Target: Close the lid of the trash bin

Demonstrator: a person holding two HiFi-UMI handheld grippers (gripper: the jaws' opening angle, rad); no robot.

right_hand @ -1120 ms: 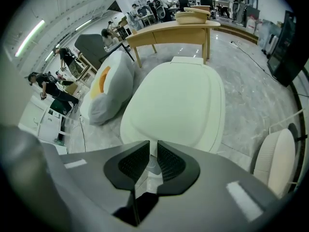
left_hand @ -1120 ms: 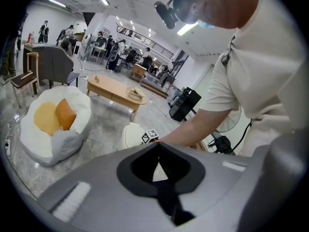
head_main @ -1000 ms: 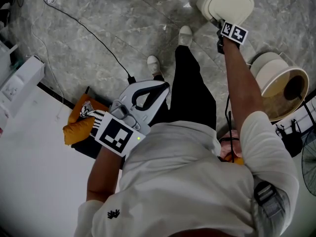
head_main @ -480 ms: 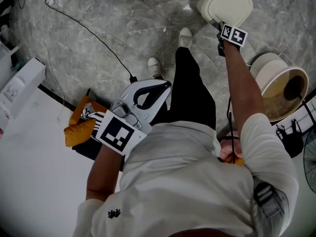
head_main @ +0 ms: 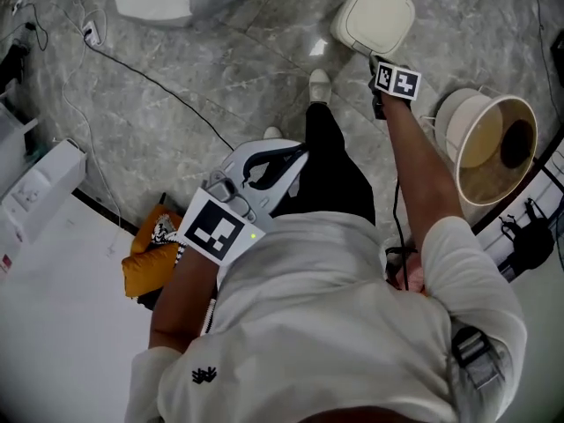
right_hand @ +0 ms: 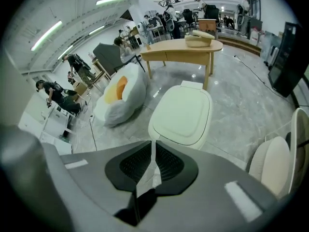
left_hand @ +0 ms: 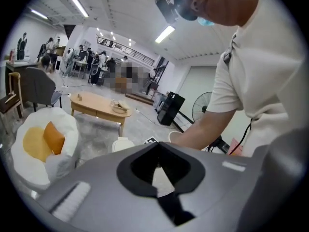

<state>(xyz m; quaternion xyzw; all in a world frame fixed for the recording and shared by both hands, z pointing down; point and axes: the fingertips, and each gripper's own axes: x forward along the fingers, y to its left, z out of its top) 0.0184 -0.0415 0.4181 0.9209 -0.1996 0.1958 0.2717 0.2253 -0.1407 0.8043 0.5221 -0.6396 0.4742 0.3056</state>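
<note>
We are holding the right gripper (right_hand: 153, 151) just short of the bin (head_main: 374, 16), which is standing on the floor (head_main: 220, 51) beyond our feet. Its jaws are pinching nearly together on nothing, and the left gripper (left_hand: 157, 153) is likewise clenching empty at our waist. The lid (right_hand: 183, 111) is looking flat already. We are judging it light, stiff and smooth, better pressed near its front edge than gripped.

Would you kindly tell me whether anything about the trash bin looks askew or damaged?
Nothing stands out: the trash bin stands upright with its lid lying flat and shut, and no spill shows on the floor around it.
</note>
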